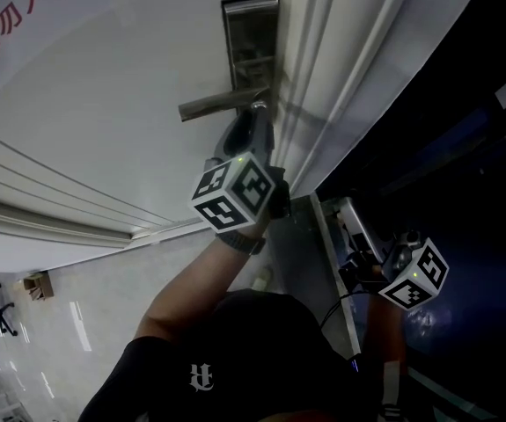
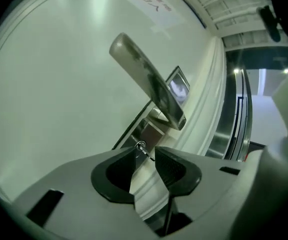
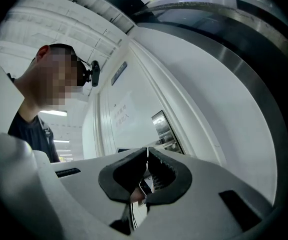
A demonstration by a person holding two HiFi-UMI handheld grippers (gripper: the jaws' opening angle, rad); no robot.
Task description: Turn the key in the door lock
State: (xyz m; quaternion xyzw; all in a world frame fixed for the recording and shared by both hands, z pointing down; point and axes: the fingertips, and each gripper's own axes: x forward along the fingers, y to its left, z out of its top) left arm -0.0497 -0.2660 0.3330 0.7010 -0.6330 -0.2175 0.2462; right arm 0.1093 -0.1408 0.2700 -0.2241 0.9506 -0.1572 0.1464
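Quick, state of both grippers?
Left gripper: open, key between its tips, not clamped.
Right gripper: shut, tips together, nothing gripped.

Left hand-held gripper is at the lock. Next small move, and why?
Probably ease the left hand-held gripper forward and close on the key: its jaws stand apart, with the key at their tips, below the door handle, not yet gripped.

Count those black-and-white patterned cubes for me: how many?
2. One black-and-white patterned cube rides the left claw near the silver metal door handle; the other sits lower right, on the right claw.
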